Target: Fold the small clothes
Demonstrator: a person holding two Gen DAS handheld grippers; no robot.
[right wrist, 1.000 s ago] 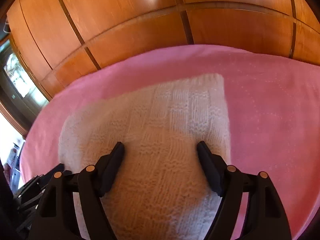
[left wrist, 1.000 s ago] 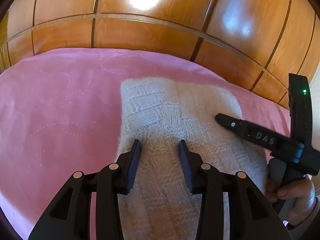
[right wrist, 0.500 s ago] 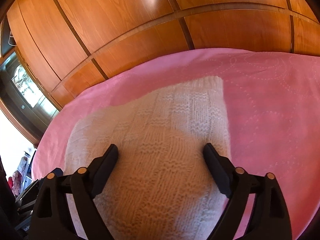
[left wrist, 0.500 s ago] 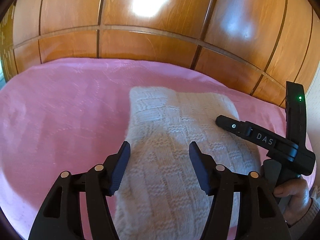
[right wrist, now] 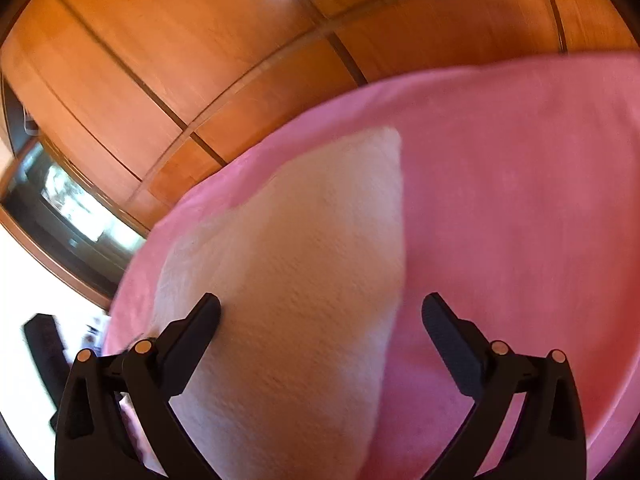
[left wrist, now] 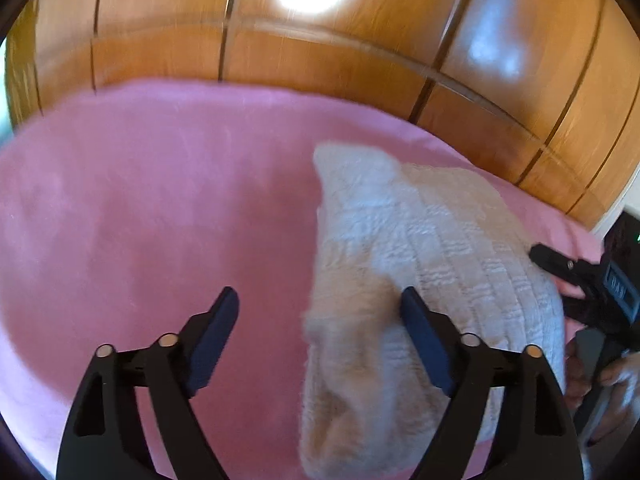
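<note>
Knitted garment (left wrist: 432, 264), cream-white and already doubled into a thick oblong, lies on the pink bed cover (left wrist: 140, 220), towards the near edge of the bed, with the wooden panelled wardrobe (left wrist: 320, 60) rising behind the far edge. Going from the left: the left claw (left wrist: 316, 332) has its jaws opening, nothing pressed between them; its left finger hangs over bare pink cover and its right finger over the garment's left border, so that border sits loose in the gap. Further right comes the broad body of the knit, ribbed and basket-patterned, fuzzy at the edges and rounded where the layers pile up. At the far right is the right claw (right wrist: 320, 328), held by a person's hand (left wrist: 612, 392); its jaws too are spreading, straddling the garment's right border with one finger over wool and the other over the cover, gripping nothing. I would judge the piece light, soft and floppy, with enough bulk to hold a fold but a readiness to sag or stretch if lifted by one point. The open stitches could snag on a fingertip. The safest hold looks to be a pinch through all layers at a corner or along a folded border, one claw at each side. The cover is a smooth, faintly quilted fabric, and the wardrobe is glossy and hard.
</note>
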